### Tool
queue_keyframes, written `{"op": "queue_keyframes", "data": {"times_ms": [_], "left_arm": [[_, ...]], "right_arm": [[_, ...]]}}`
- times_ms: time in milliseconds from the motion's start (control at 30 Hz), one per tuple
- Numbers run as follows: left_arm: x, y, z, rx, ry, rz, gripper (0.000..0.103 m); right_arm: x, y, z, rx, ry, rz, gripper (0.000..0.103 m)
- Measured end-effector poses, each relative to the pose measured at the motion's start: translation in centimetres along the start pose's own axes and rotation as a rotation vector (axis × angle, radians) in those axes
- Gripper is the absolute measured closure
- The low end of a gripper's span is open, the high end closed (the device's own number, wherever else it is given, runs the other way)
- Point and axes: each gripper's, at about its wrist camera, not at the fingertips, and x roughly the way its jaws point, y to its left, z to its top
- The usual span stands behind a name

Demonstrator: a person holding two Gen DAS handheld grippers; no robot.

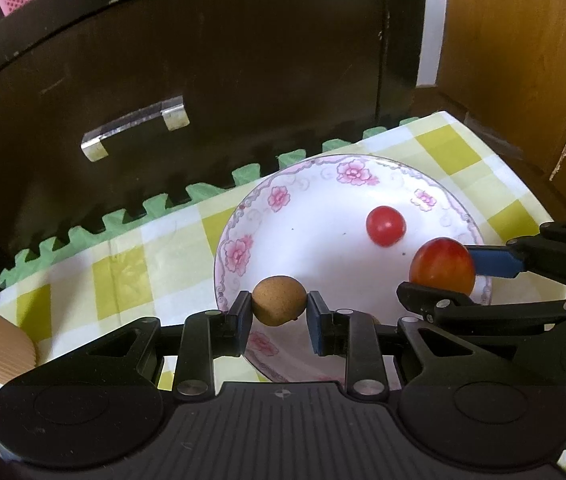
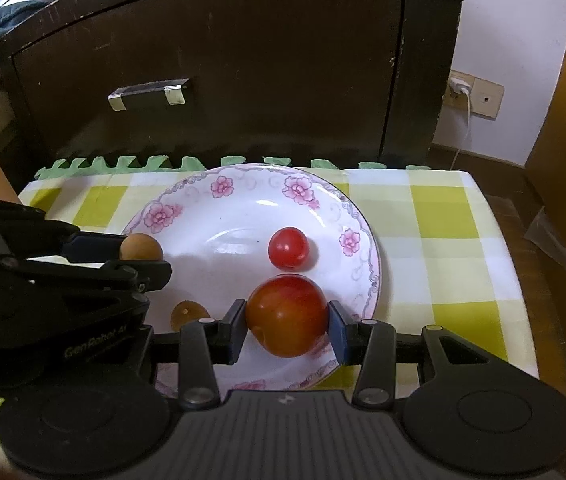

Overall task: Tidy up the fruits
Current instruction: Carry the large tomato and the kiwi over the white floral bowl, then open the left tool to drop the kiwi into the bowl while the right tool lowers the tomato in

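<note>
Red-orange plum (image 2: pixel 287 314) sits pinched between the jaws of the right gripper (image 2: pixel 287 330), over the near rim of the floral plate (image 2: pixel 251 184); brown longan (image 1: pixel 279 300) is pinched by the left gripper (image 1: pixel 280 316) over the plate's left rim. Cherry tomato (image 2: pixel 289 249) lies loose inside the plate, just beyond the plum, and a second brown fruit (image 2: pixel 189 314) lies inside near the left rim. Plate rests on a yellow-checked cloth (image 2: pixel 443 240), with a dark cabinet (image 2: pixel 223 80) behind the plate.

Glossy glazed plate (image 2: pixel 359 216), checked cloth (image 2: pixel 443 248)
</note>
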Motion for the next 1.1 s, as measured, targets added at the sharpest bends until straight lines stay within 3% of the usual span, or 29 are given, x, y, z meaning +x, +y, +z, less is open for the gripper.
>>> {"op": "queue_keyframes", "data": {"times_ms": [533, 1100], "left_arm": [[0.2, 0.5, 0.3, -0.015, 0.008, 0.021, 0.064], [-1.5, 1.2, 1.0, -0.035, -0.036, 0.042, 0.048]], "right_arm": [[0.4, 0.1, 0.1, -0.003, -0.004, 0.007, 0.061], [-0.5, 0.3, 0.7, -0.009, -0.037, -0.017, 0.061]]}}
